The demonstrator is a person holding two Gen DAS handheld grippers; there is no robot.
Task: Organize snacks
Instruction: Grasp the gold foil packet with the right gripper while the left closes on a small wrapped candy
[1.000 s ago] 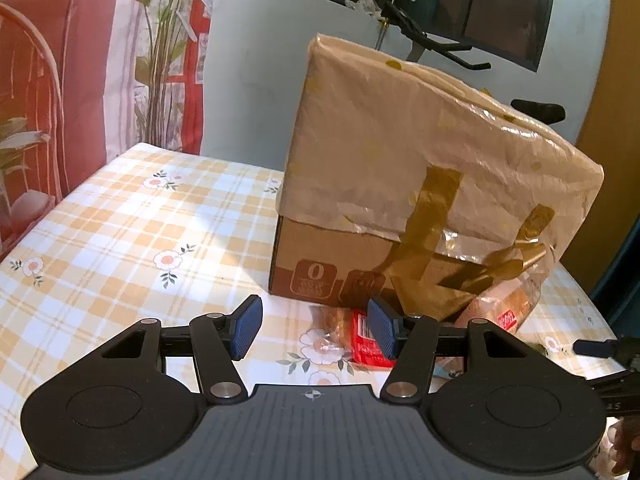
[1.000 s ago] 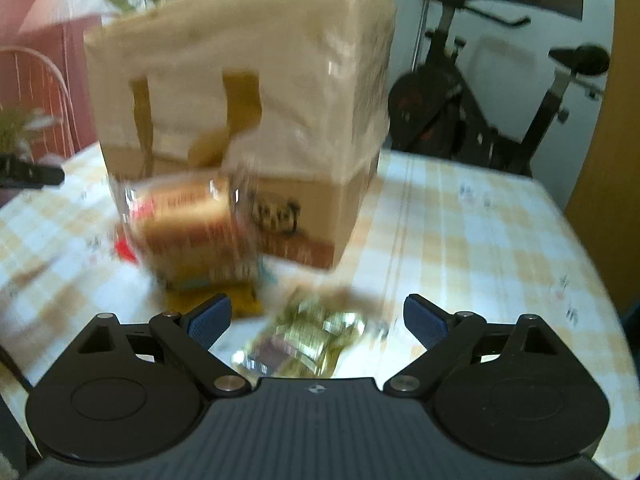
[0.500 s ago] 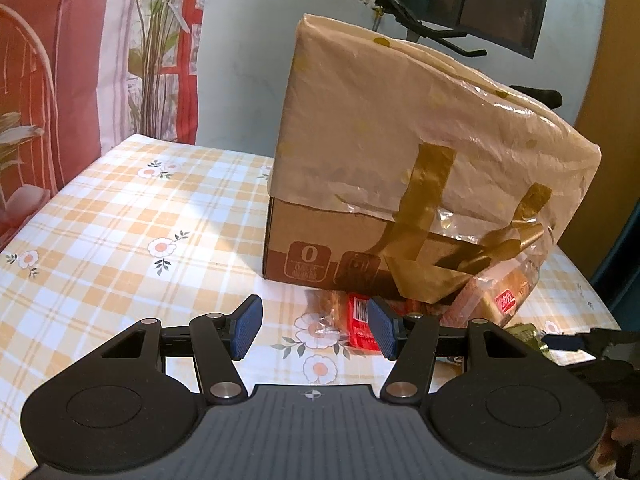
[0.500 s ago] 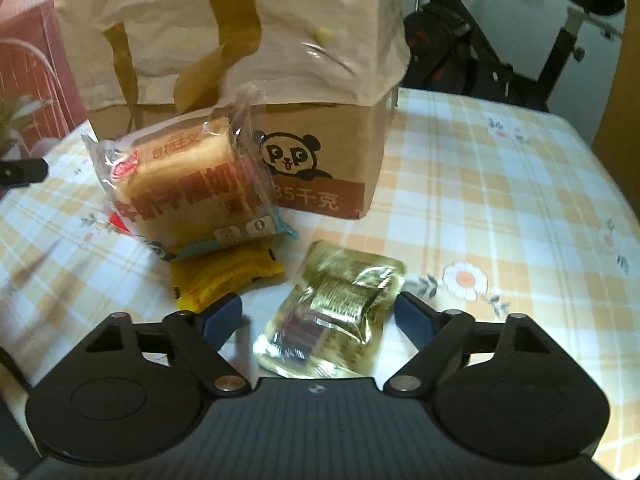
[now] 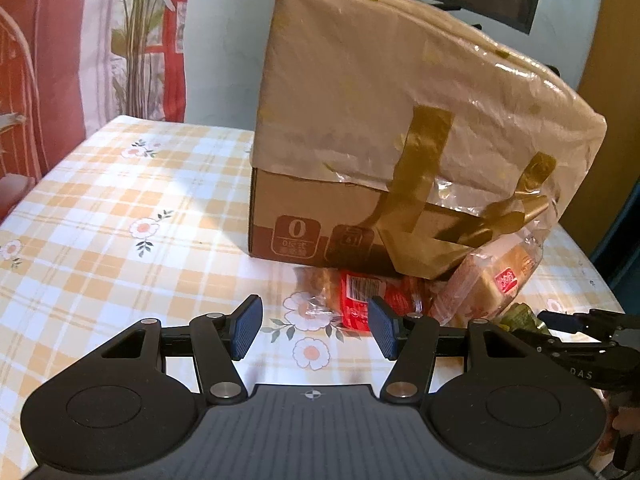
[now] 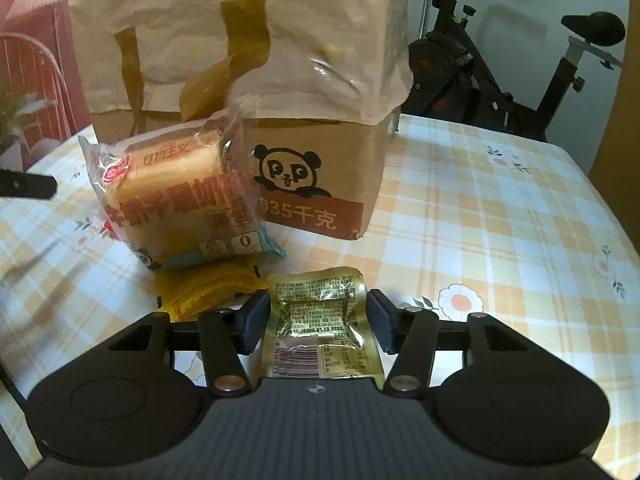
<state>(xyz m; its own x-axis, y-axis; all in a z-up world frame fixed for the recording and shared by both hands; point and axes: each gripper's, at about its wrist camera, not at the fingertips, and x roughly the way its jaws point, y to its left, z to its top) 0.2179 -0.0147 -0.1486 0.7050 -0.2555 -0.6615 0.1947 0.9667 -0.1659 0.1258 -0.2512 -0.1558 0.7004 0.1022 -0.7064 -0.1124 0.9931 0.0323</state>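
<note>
A tabletop (image 5: 120,208) in a yellow-and-white checked cloth with printed flowers fills the foreground, a red-patterned curtain and a plant behind it at the left, an exercise bike (image 6: 500,80) at the right; in the middle stands a brown cardboard box draped in a beige plastic bag (image 5: 400,120). The left tool (image 5: 314,330) hangs above bare cloth with its blue pads well apart and nothing between them; just ahead of it lies a red-labelled clear snack wrapper (image 5: 360,292); right of that a clear bag of sliced bread (image 6: 180,200) leans on the box, with an orange-yellow foil packet (image 6: 208,292) at its foot. Rightmost, the right tool (image 6: 316,322) straddles a flat gold vacuum-sealed pouch (image 6: 320,320), pads spread and near each edge, not pressing. The slick, thin pouch could buckle or slide out if squeezed flat against the tabletop; the left pad sits close to the orange-yellow packet and might snag it.
</note>
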